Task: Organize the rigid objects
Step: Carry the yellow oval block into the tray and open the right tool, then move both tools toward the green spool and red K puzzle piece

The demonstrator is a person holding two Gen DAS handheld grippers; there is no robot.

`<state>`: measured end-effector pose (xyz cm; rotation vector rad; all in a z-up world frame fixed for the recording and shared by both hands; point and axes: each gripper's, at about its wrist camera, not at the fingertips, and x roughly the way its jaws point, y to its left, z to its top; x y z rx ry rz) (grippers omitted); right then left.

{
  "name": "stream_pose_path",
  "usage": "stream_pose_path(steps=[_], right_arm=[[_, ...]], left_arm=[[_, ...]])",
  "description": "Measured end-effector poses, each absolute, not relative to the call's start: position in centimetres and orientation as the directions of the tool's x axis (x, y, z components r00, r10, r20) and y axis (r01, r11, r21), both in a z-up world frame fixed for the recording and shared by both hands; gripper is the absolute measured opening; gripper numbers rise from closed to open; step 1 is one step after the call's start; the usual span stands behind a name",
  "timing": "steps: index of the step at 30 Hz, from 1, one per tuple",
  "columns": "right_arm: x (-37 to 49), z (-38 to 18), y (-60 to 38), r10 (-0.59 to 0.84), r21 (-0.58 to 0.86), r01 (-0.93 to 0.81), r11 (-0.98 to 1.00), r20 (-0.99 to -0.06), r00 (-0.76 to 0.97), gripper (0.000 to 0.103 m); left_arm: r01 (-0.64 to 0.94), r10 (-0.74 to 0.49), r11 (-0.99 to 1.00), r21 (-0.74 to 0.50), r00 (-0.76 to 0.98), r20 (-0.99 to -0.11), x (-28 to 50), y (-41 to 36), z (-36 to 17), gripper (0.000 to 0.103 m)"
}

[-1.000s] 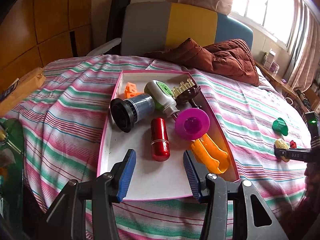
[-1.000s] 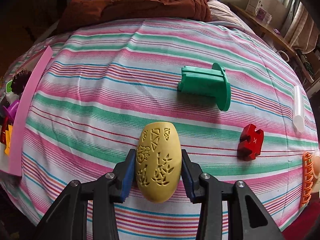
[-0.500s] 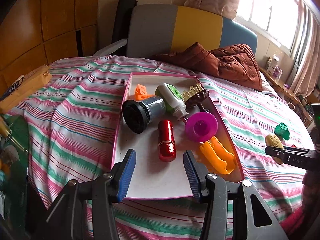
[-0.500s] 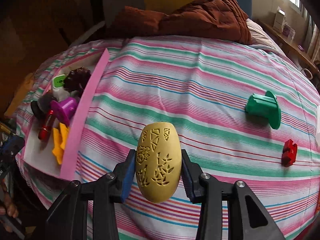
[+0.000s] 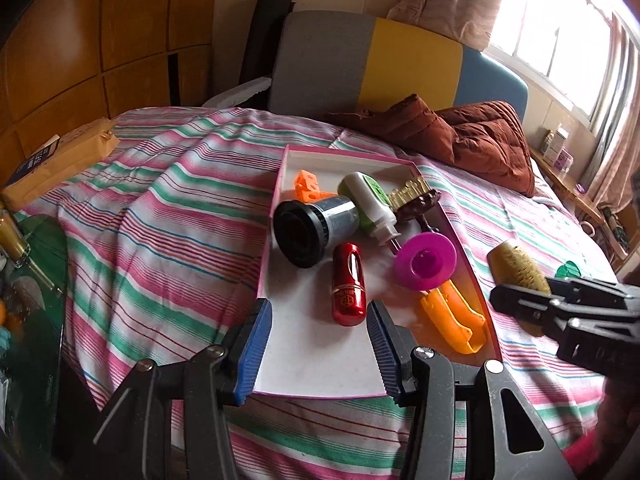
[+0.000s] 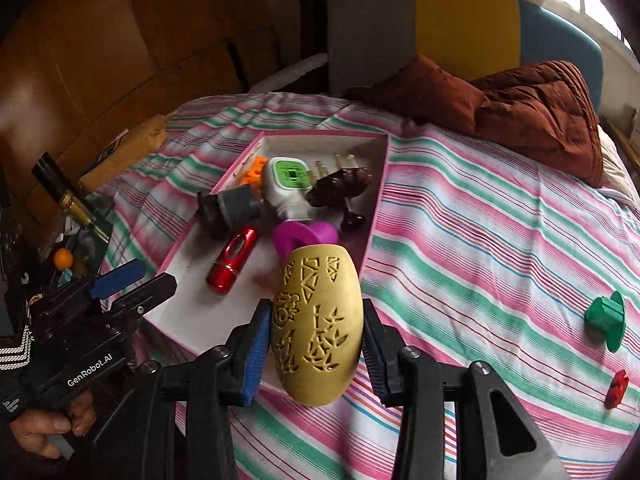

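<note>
- Left wrist view: a pink-rimmed tray (image 5: 468, 248) is seen on the striped bed (image 5: 160, 216), already loaded with a red capsule (image 5: 349, 290), a black-and-grey cylinder (image 5: 316, 226), a white-and-green bottle (image 5: 370, 204), a magenta funnel (image 5: 425, 261), an orange die (image 5: 306, 185), an orange clip (image 5: 452, 320) and a dark comb (image 5: 416, 199).
- So the sorting is judged well along.
- The left claw (image 5: 320, 344) is held spread over the near edge of the tray; nothing is pinched or touched.
- At the right, the yellow egg (image 5: 518, 268) is seen carried in the right claw, just right of the tray wall.
- Right wrist view: the egg (image 6: 318, 328) is pinched between both pads of the right claw (image 6: 316, 344), above the near right corner of the tray (image 6: 378, 200).
- It is not yet set down.
- Left on the bed, far right: a green spool (image 6: 608, 318) and a red block (image 6: 618, 388).
</note>
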<state>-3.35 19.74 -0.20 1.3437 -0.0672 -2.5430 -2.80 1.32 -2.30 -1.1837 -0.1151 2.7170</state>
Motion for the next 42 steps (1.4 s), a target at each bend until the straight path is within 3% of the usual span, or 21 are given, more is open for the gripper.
stream_pose_path(steps=[8, 17, 25, 42], right_arm=[[-5.4, -2.1, 15.3, -0.281, 0.159, 0.28, -0.947, -0.833, -0.476, 0.042], [-8.4, -4.7, 14.8, -0.26, 0.178, 0.214, -0.961, -0.847, -0.464, 0.043], [-6.3, -2.4, 17.5, -0.292, 0.233, 0.176, -0.956, -0.789, -0.54, 0.043], [-3.7, 0.3, 29.0, -0.079, 0.153, -0.063, -0.986, -0.771, -0.631, 0.043]], left_arm=[[-0.07, 0.159, -0.986, -0.152, -0.674, -0.722, -3.1, -0.8, -2.5, 0.05], [-0.067, 0.146, -0.988, -0.136, -0.667, -0.731, -3.0, -1.1, -2.8, 0.05], [-0.094, 0.156, -0.988, -0.125, -0.666, -0.73, -2.8, -0.1, -2.5, 0.05], [-0.24, 0.221, -0.968, -0.075, -0.667, -0.711, -1.5, 4.7, -0.9, 0.053]])
